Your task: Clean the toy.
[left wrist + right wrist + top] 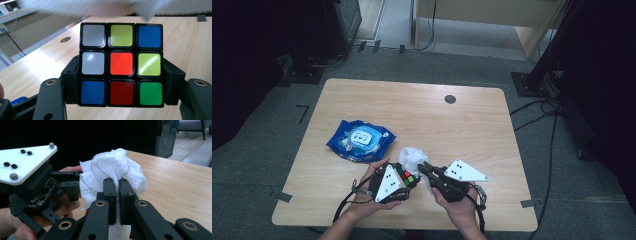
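A colour puzzle cube (121,65) sits between the jaws of my left gripper (121,85), which press on its two sides; in the high view the cube (408,177) is just above the table near the front edge, held by the left gripper (404,181). My right gripper (118,185) is shut on a crumpled white wet wipe (112,170). In the high view the wipe (413,156) bunches above the cube, with the right gripper (423,167) beside it. A blurred edge of the wipe (100,6) hangs over the cube's top.
A blue pack of wet wipes (360,139) lies left of centre on the wooden table (462,125). A dark round cable hole (450,99) is near the far edge. Stands and cables surround the table on the floor.
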`<state>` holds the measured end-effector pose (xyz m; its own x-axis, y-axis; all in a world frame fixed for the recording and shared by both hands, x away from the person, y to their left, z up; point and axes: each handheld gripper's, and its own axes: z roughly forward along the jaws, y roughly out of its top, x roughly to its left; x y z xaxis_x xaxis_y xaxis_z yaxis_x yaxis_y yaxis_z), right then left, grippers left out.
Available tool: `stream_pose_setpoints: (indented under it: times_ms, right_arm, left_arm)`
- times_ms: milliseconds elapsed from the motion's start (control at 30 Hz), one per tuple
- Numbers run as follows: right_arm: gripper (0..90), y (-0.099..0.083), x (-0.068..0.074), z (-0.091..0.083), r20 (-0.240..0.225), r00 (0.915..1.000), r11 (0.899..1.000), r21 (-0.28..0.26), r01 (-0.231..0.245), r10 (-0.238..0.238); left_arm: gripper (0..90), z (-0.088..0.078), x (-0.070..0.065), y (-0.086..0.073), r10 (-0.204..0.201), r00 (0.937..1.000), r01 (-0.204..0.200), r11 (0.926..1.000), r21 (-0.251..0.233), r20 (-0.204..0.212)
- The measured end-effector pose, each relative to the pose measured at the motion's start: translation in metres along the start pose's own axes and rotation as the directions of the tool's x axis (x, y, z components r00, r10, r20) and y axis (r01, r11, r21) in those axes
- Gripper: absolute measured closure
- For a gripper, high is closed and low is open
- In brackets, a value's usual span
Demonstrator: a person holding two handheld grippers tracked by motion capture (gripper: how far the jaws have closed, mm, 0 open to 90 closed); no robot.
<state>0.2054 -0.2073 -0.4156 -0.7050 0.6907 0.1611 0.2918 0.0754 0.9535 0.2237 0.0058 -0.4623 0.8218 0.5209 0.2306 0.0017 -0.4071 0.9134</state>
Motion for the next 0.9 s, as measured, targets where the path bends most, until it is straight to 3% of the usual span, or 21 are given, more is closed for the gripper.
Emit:
stream_pose_setpoints:
  times_ms: [267,433,533,633,767,900]
  right_arm:
    - [87.3,-0.009,-0.012,0.005,0.033,0.9969,0.997,0.006,-0.071,0.071]
    - [87.3,-0.021,-0.029,0.011,0.126,0.9891,0.995,0.061,-0.085,0.076]
    - [87.2,-0.024,-0.034,0.010,0.145,0.9842,0.991,0.069,-0.113,0.102]
    - [87.1,-0.015,-0.029,0.003,0.109,0.9885,0.994,0.030,-0.108,0.104]
    - [87.0,0.000,-0.009,-0.005,0.026,0.9971,0.997,-0.037,-0.070,0.071]
    - [86.9,0.003,0.005,-0.003,0.002,0.9991,0.998,-0.041,-0.043,0.044]
  left_arm:
    - [33.9,-0.006,-0.001,0.004,0.009,0.9999,-0.009,0.9996,-0.026,0.010]
    - [34.0,-0.009,0.004,0.005,-0.015,0.9999,0.015,0.9990,-0.043,0.009]
    - [34.0,-0.009,0.007,0.004,-0.021,0.9998,0.021,0.9990,-0.039,-0.001]
    - [33.9,-0.007,0.008,0.002,-0.023,0.9997,0.023,0.9994,-0.025,-0.010]
    - [33.9,-0.005,0.006,0.002,-0.026,0.9996,0.026,0.9993,-0.026,-0.004]
    - [33.9,-0.007,0.004,0.004,-0.021,0.9998,0.021,0.9992,-0.033,-0.002]
